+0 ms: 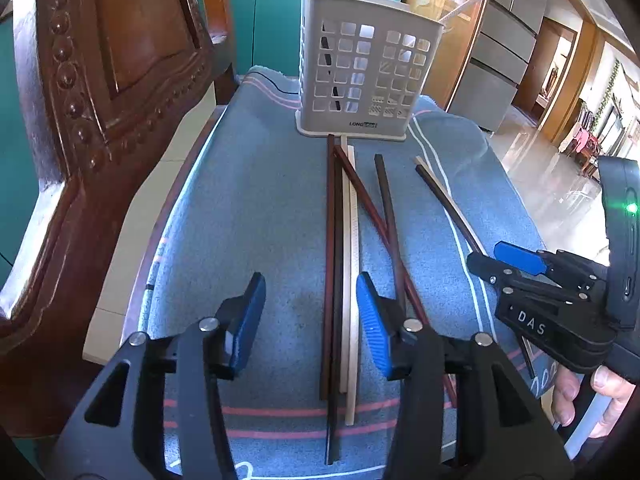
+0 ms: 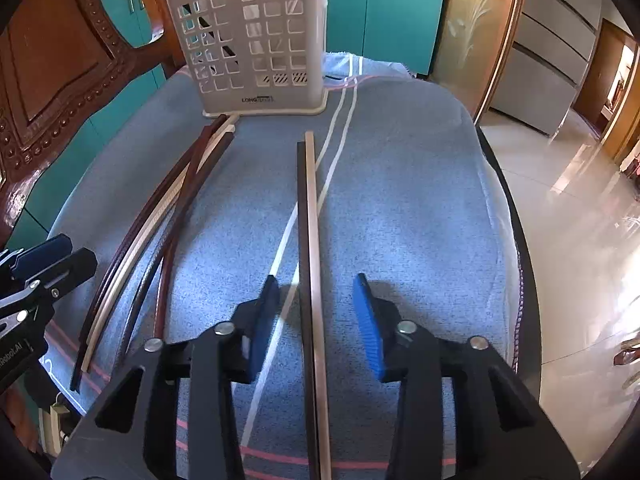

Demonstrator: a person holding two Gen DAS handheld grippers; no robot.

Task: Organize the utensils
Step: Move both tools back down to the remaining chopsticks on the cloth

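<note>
**Both tongs spread over chopsticks on the blue towel**

The left tongs (image 1: 310,320) stand spread, pads off everything, with a bundle of chopsticks (image 1: 340,264) lying lengthwise between the 2 blue pads (image 1: 372,324), nearer the right-hand pad. More dark chopsticks (image 1: 387,208) cross just outside that pad. The right tongs (image 2: 316,320) are spread too, straddling a pair of chopsticks (image 2: 310,216), 1 dark and 1 pale, side by side; neither pad touches them. Straight ahead of both tongs a white slotted basket (image 1: 360,68) stands upright at the far end of the towel (image 1: 248,208), the chopstick tips nearly reaching its base. A carved wooden chair (image 1: 100,100) rises left of the left tongs.
</note>
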